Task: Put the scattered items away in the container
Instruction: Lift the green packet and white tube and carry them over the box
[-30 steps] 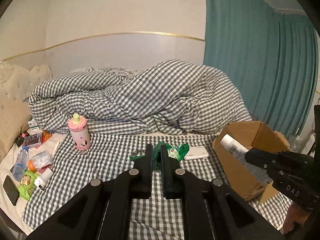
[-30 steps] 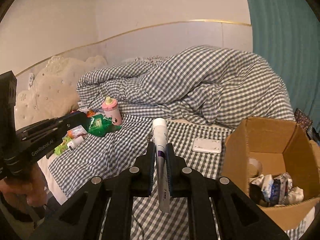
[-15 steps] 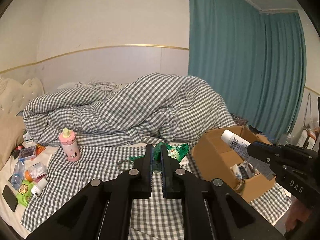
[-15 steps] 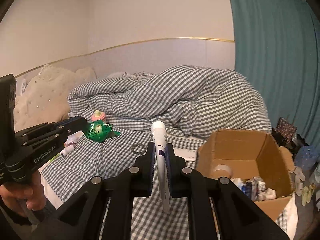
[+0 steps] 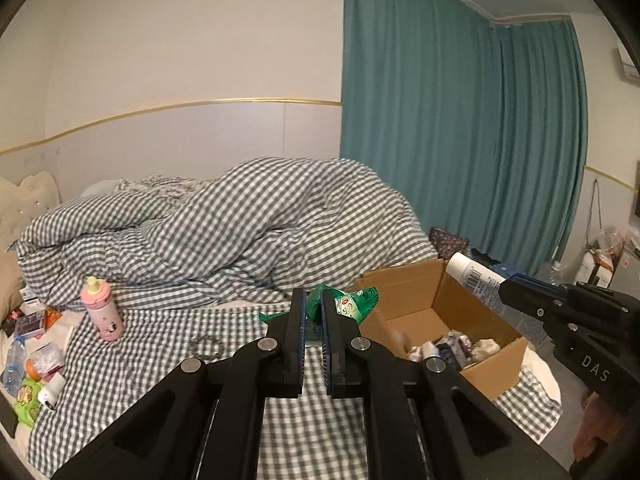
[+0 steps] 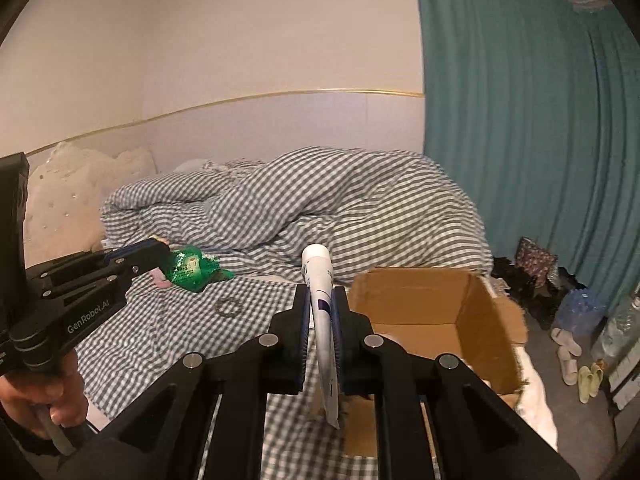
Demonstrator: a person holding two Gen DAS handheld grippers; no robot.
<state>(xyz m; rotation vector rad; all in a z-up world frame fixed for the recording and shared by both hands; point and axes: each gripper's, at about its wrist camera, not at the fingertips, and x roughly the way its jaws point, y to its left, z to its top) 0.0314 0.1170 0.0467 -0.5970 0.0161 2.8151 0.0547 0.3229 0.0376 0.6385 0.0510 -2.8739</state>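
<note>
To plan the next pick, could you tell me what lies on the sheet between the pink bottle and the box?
In the left wrist view, a small dark ring lies on the checked sheet between pink bottle and box.

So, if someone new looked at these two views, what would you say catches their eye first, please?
Probably the two loaded grippers: the right gripper is shut on a white tube held in front of the open cardboard box, and the left gripper is shut on a crinkled green packet. Behind them, a heaped checked duvet fills the bed, with a pink bottle standing at its left foot.
</note>
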